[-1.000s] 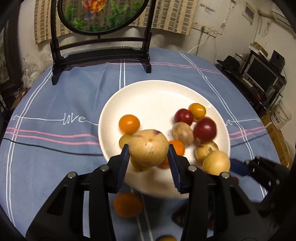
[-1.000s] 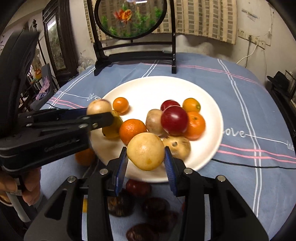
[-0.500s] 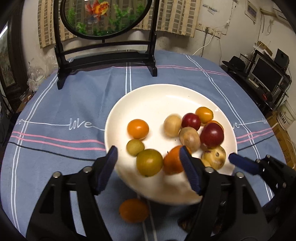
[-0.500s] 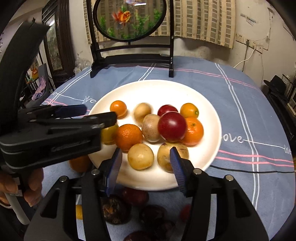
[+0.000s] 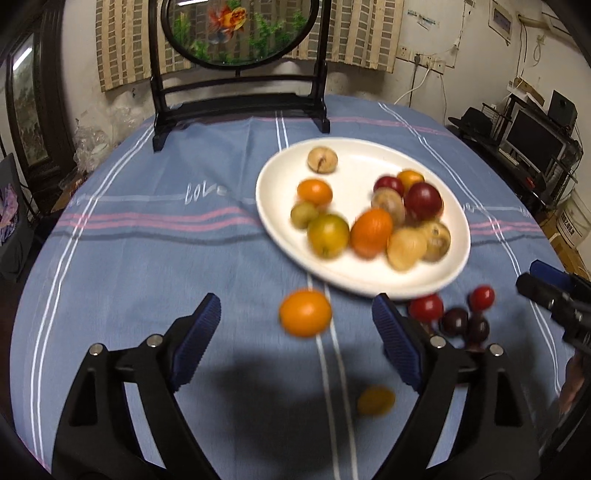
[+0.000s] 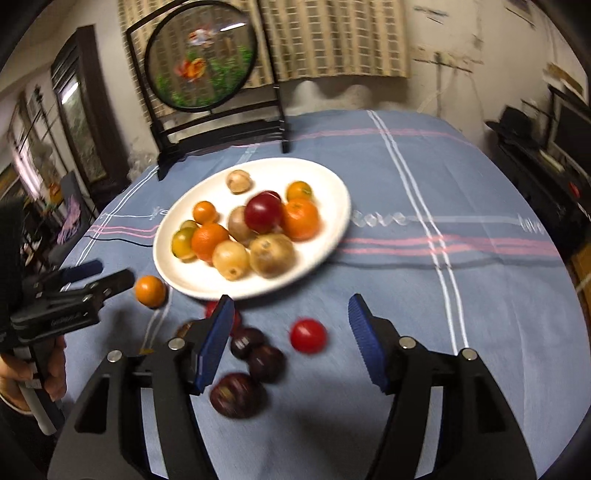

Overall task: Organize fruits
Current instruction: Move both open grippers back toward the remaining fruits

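Observation:
A white plate (image 5: 362,162) holds several fruits: oranges, red plums and tan round fruits (image 5: 406,248). My left gripper (image 5: 294,308) hangs short of the plate's near rim, its jaws opening, with a loose orange (image 5: 305,312) on the cloth between them, untouched. My right gripper (image 6: 291,306) is also opening near the plate (image 6: 332,206). A small red fruit (image 6: 308,335) lies on the cloth between its jaws, free of the pads. Dark plums (image 6: 266,362) lie by its left finger. The left gripper (image 6: 110,273) shows at the left edge beside the orange (image 6: 149,291).
A round blue striped tablecloth (image 5: 147,258) covers the table. A black-framed round goldfish screen (image 5: 240,33) stands at the far edge. A small yellow fruit (image 5: 376,399) lies close under my left gripper. Shelves with electronics (image 5: 532,136) stand right of the table.
Both grippers let go of their tan fruits, which now rest on the plate. Both opened wide and drew back from the plate, over the loose fruit on the cloth.

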Motion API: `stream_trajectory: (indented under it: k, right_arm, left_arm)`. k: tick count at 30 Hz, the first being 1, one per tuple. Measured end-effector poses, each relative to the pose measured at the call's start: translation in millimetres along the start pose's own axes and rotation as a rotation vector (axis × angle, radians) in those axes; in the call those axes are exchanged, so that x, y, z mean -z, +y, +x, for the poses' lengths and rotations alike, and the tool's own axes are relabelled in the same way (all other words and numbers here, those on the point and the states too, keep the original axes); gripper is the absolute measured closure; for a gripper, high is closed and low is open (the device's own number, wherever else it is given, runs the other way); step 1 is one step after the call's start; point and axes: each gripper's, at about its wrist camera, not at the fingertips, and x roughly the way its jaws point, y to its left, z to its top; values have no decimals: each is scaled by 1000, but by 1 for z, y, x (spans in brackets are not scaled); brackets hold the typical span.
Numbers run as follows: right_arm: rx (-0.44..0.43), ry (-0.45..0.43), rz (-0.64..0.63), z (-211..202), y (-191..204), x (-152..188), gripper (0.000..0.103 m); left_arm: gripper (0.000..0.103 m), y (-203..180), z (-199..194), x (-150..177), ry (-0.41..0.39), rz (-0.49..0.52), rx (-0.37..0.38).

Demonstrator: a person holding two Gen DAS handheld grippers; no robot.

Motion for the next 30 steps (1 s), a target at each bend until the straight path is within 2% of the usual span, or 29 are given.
stream_trajectory:
  k: [5,16,27,29,30]
  right_arm:
    - [3,1,32,-11,-9,23,38]
    - [-28,31,38,-24,-11,61,38]
    - [-52,43,20,-24,-4,68,38]
    - [-55,47,12,-23,-2,68,38]
    - [-56,49,6,-22,-1,68,38]
  left_arm:
    - [15,1,-8,28,24,-9,19]
    - [15,-21,-6,62,79,54,30]
    - [15,-32,10,65,115,88,16]
    - [22,-34,12,65,117,94,16]
    - [38,-34,14,65,123,93,21]
